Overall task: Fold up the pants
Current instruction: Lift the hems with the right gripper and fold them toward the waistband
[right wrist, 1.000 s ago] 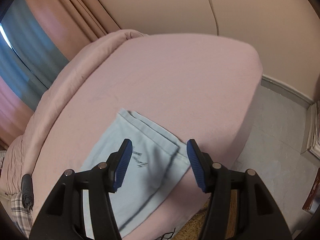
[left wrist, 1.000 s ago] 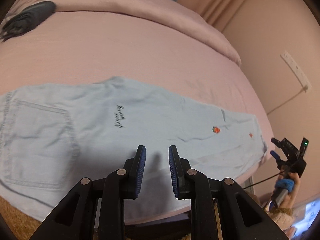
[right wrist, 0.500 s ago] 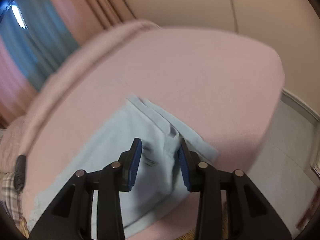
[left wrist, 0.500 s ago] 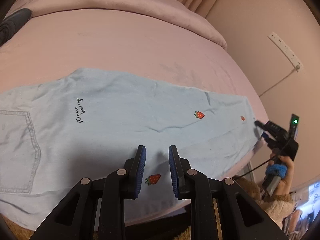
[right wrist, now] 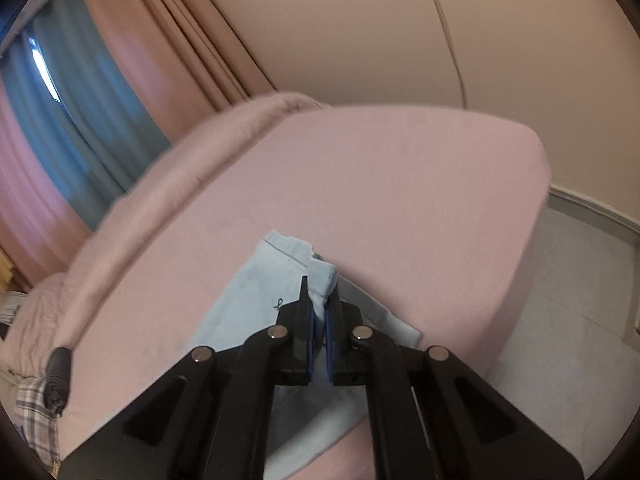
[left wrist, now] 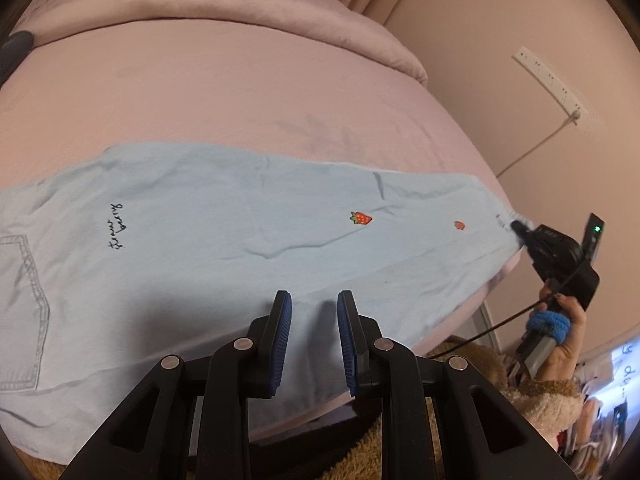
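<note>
Light blue pants (left wrist: 224, 224) with small strawberry patches lie flat along the near edge of a pink bed (left wrist: 224, 80), waist to the left, leg hem to the right. My left gripper (left wrist: 314, 308) is open and empty, just above the near edge of the leg. My right gripper (right wrist: 319, 300) is shut on the pants' hem (right wrist: 320, 276), pinching the cloth between its blue pads. It also shows in the left wrist view (left wrist: 520, 230) at the far right end of the leg.
A rolled pink duvet (left wrist: 224, 4) lies along the far side of the bed. A dark object (left wrist: 16, 46) rests at the bed's far left. A power strip (left wrist: 556, 84) with a cable hangs on the right wall. Brown rug (left wrist: 360, 452) below.
My right gripper has closed from wide open onto the pants' hem. My left gripper has shifted right along the leg, staying open.
</note>
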Action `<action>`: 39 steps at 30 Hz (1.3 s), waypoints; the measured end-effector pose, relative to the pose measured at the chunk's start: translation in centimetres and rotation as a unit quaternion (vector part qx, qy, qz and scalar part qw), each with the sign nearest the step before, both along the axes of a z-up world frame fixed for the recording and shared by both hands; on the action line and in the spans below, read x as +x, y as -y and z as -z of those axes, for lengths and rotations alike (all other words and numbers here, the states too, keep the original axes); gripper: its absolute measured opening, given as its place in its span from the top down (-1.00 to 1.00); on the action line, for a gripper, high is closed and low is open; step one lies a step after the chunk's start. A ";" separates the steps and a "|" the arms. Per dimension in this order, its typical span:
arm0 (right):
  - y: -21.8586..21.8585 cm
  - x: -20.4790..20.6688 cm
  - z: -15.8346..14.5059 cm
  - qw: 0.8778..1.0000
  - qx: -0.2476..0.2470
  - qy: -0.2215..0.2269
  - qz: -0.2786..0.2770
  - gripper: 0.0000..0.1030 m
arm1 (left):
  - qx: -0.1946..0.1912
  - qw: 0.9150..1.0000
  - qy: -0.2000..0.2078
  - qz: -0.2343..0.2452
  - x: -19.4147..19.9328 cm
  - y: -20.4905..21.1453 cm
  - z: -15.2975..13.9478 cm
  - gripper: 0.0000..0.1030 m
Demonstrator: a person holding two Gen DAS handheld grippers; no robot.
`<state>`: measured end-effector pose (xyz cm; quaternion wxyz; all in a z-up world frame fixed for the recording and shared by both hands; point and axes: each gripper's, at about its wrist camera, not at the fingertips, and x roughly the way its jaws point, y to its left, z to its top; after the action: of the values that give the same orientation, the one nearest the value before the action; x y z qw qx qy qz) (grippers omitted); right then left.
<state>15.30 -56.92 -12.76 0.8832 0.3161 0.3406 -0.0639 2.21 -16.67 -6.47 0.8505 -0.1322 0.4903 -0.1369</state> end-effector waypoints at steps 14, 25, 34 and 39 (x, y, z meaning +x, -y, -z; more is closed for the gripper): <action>-0.8 0.9 2.9 0.998 -0.021 -0.060 0.002 0.92 | 0.046 0.999 -0.019 -0.007 -0.2 0.9 2.8 0.61; 1.3 -1.7 1.5 0.997 -0.034 -0.063 0.036 -0.14 | 0.064 0.998 -0.012 -0.012 0.1 1.5 3.0 0.61; 0.3 -0.1 3.3 0.999 0.027 -0.046 -0.009 -0.14 | 0.052 0.998 -0.011 -0.016 -0.1 1.2 3.1 0.60; -0.9 0.6 3.1 0.999 0.013 -0.047 -0.023 -0.13 | 0.053 0.998 -0.009 -0.015 -0.3 0.9 3.1 0.60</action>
<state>15.87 -56.06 -15.91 0.8632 0.3166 0.3896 -0.0541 1.88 -17.55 -9.56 0.8540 -0.0959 0.5021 -0.0970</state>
